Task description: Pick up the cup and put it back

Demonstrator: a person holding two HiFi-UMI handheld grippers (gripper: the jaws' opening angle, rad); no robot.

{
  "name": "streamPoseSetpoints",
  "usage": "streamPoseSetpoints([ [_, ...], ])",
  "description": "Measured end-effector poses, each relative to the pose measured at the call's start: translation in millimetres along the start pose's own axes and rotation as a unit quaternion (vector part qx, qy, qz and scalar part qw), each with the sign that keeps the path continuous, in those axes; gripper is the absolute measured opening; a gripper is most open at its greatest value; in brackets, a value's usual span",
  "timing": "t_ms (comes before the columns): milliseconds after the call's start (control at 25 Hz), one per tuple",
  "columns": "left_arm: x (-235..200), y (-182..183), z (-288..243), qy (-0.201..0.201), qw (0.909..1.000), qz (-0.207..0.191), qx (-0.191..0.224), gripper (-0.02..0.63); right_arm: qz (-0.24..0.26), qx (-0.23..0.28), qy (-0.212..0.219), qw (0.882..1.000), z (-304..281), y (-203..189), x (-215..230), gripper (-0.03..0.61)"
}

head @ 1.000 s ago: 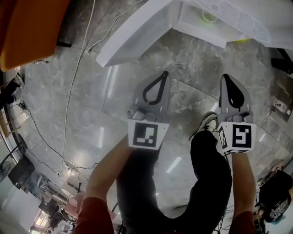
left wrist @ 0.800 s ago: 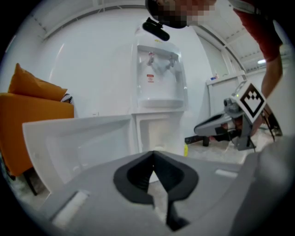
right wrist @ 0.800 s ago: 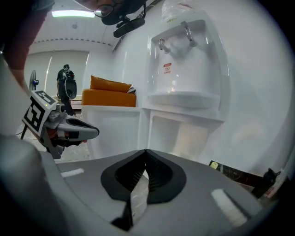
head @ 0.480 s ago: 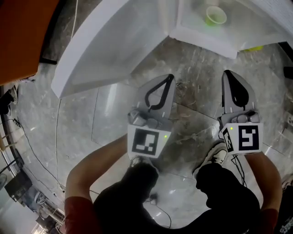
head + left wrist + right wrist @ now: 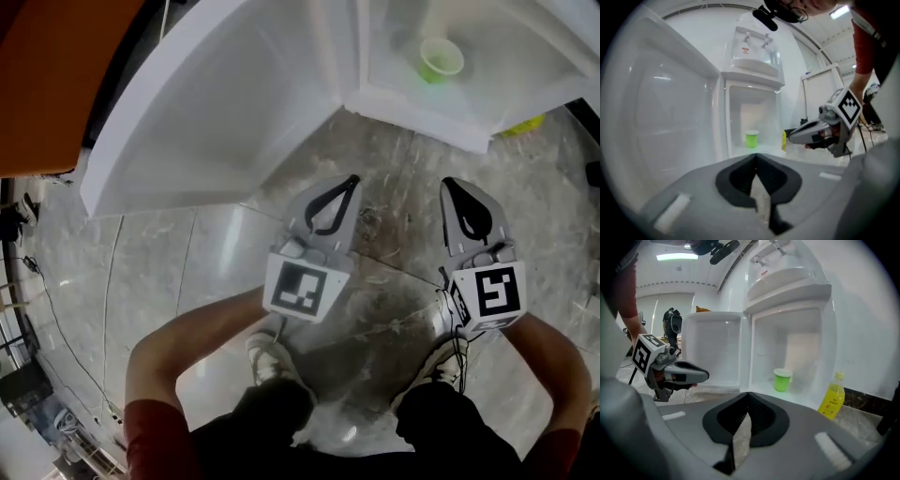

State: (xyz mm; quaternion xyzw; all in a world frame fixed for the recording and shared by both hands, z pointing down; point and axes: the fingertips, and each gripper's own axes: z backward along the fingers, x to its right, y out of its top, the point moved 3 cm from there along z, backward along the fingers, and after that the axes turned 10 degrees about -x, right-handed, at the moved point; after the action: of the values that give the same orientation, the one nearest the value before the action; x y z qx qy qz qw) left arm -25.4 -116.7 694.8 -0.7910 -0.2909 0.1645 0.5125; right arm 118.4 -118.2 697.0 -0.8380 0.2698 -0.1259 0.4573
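We have sunk lower than a second ago, and the cabinet (image 5: 420, 127) is now nearer. The cup (image 5: 441, 59) stands inside the cabinet, untouched. The left gripper (image 5: 349, 185) and right gripper (image 5: 454, 191) hang before the cabinet, both jaws pressed together and empty; we think they must spread before grasping.

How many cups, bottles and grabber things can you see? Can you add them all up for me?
Green cup: 1
Yellow bottle: 1
Grippers: 2, the left gripper and the right gripper
Total: 4
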Motion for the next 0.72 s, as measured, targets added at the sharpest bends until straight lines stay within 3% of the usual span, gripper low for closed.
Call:
streamPoseSetpoints([
  [320, -2.6, -2.8, -4.8, 0.023, 0.9993, 0.027, 0.005, 0.0, -0.047, 0.035, -0.029, 0.998, -5.8, 6.4, 13.0, -0.002],
  [520, 2.7, -5.1, -11.2, 0.023, 0.9995, 0.02, 0.01, 0.0, -0.074, 0.025, -0.041, 0.996, -11.2, -4.3, 14.0, -0.002],
  [720, -3.7, -11.2, -14.8, 0.039, 0.9984, 0.041, 0.005, 0.0, -0.074, 0.021, -0.041, 0.996, -14.7, -8.5, 10.7, -0.002],
])
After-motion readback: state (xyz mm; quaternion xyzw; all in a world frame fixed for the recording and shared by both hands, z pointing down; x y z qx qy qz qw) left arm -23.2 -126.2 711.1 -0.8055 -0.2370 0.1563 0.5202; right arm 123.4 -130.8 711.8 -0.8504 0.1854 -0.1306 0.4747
